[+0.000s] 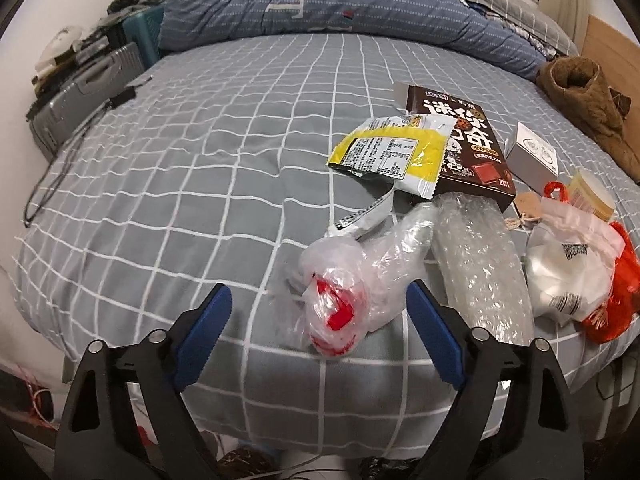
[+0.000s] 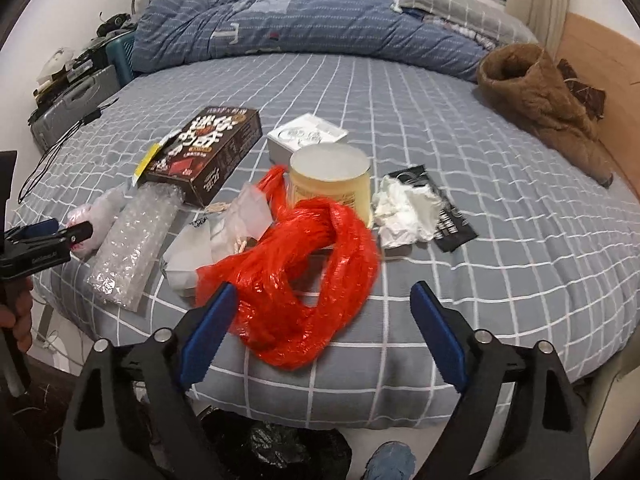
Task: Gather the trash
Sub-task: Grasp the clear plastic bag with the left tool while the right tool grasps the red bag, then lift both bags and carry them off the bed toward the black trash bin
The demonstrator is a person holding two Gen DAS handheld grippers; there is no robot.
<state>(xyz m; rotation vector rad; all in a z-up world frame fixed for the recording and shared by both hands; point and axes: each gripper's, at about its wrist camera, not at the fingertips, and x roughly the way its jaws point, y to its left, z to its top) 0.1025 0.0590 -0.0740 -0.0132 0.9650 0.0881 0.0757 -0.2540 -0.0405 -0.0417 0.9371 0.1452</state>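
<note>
While both tools are hanging wide apart and gripping nothing, the left gripper (image 1: 318,330) is framing the clear bag with red print (image 1: 340,312) at lower centre, and the right gripper (image 2: 320,326) is straddling the red plastic bag (image 2: 304,272). Each is wanting to sink deeper before pinching, catching bunched film, not the checked bedsheet (image 1: 180,160). A blue quilt (image 2: 304,24) is lying along the top.

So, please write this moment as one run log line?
left tongs: open, around clear bag | right tongs: open, around red bag | nothing held
</note>
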